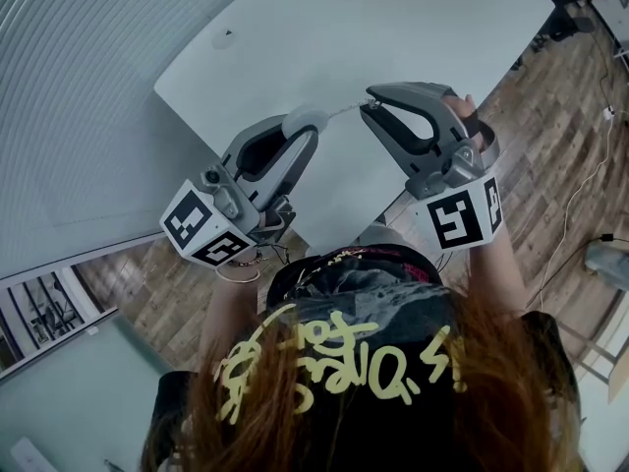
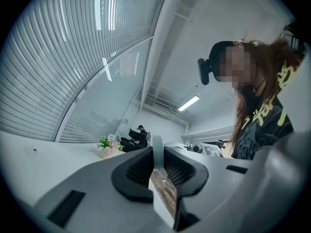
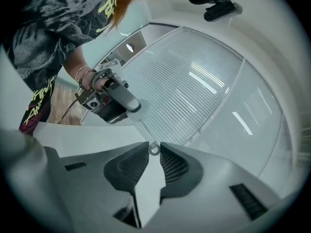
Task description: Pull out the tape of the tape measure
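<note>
My left gripper point(image 1: 298, 132) is shut on a small round white tape measure case point(image 1: 306, 118), held above the white table point(image 1: 393, 28). In the left gripper view the case point(image 2: 157, 150) stands edge-on between the black pads. A thin tape point(image 1: 340, 112) runs from it to my right gripper point(image 1: 369, 102). That gripper is shut on the ring point(image 3: 154, 149) at the tape's end. The right gripper view looks back along the tape point(image 3: 146, 129) to the case point(image 3: 134, 107) and the left gripper's body point(image 3: 109, 92).
A flower pot point(image 2: 107, 147) stands at the table's far end. Wooden floor point(image 1: 550, 116) with cables lies to the right of the table, and a ribbed wall point(image 1: 79, 87) to its left. A person point(image 2: 141, 131) sits far behind.
</note>
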